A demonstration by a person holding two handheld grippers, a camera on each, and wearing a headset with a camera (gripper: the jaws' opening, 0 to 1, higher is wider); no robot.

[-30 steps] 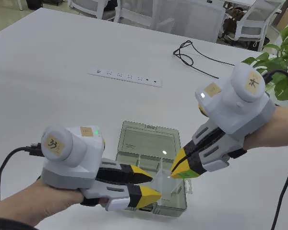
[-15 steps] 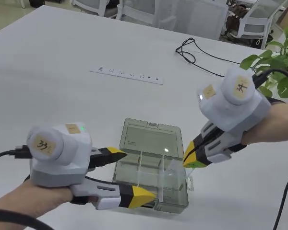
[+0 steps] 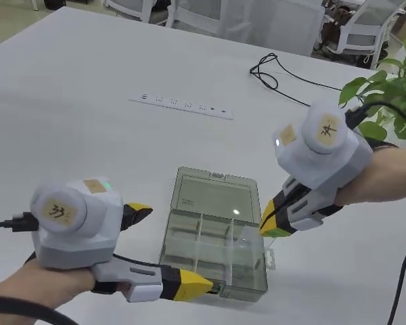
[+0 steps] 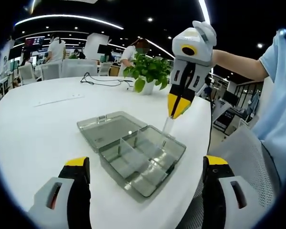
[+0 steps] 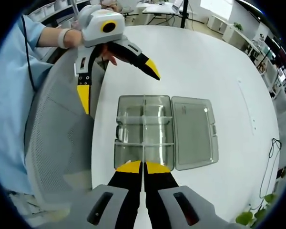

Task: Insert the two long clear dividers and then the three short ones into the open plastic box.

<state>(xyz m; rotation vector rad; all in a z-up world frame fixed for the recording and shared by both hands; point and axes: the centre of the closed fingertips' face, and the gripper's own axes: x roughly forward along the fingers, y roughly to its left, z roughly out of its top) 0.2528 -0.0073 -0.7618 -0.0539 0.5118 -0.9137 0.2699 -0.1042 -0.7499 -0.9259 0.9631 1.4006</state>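
— Right gripper [image 3: 272, 228] over the box's right end, jaws pinched tight on a clear divider [image 4: 167, 127].

— Divider upright?

— Upright, yes, hanging from the yellow tips, lower edge down inside the right end of the box [image 3: 247, 291]. Seated or just hovering, impossible to tell through the clear plastic.

— And the left gripper [image 3: 166, 248]?

— Low at the box's left side, jaws spread wide, nothing between them. One tip just beside the front left corner, the other out past the left wall, up near the lid [image 3: 213, 196].

— Lid open, then.

— Flat open, lying right behind the box, joined along its back wall.

— Inside the box?

— Other dividers [image 5: 144, 117] already in place, crossing each other, splitting the box into compartments. Exact count too hard to call.

— From the right gripper view?

— Held divider edge-on, a thin line from the shut jaws toward the box, roughly in line with the partition down its middle.

— Around the box?

— White table [image 3: 88, 135] underneath. Strip [image 3: 186, 106] well behind the box, black cable [image 3: 277, 74] farther back and to the right, plant [image 3: 386, 88] off to the right.
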